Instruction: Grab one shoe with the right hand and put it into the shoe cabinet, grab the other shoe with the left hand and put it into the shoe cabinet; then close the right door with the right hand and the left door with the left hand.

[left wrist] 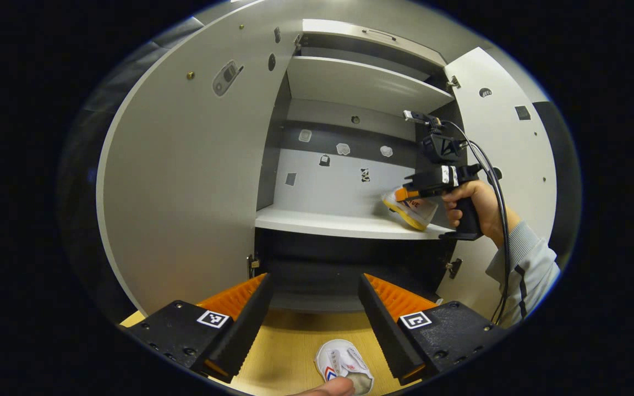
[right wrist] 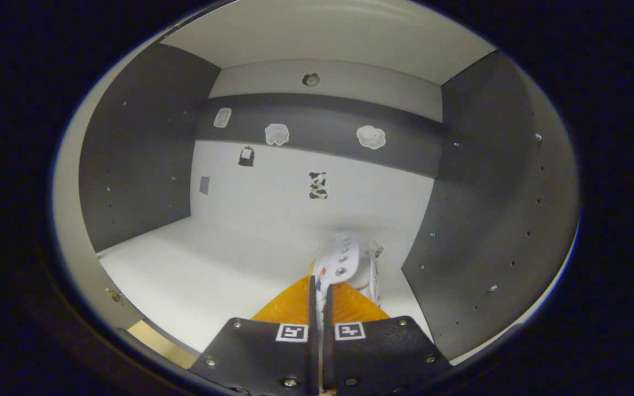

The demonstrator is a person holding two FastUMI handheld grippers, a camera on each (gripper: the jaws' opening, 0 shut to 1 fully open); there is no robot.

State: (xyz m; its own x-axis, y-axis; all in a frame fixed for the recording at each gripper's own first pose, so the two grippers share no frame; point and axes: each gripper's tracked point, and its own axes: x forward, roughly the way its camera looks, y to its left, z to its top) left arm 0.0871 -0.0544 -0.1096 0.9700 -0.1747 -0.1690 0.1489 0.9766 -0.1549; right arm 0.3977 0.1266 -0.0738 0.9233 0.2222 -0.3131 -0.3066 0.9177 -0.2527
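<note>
The shoe cabinet [left wrist: 350, 82] stands with both doors swung wide. A hand holds my right gripper [left wrist: 405, 193] at the right end of the middle shelf [left wrist: 322, 223], shut on a white shoe with a yellow sole [left wrist: 416, 212] that hangs tilted low over the board. In the right gripper view the same shoe [right wrist: 347, 264] sticks out ahead of my right gripper [right wrist: 318, 291], close to the compartment's right wall. My left gripper [left wrist: 315, 280] is open in front of the cabinet's lower part. The other white shoe [left wrist: 344, 366] lies below it on the wooden table [left wrist: 284, 341].
The left door [left wrist: 185, 181] stands wide on the left and the right door [left wrist: 507, 143] on the right, behind the sleeve [left wrist: 526, 258]. An upper shelf [left wrist: 361, 82] sits above. Small stickers dot the back wall [right wrist: 317, 184]. A fingertip [left wrist: 331, 389] touches the shoe on the table.
</note>
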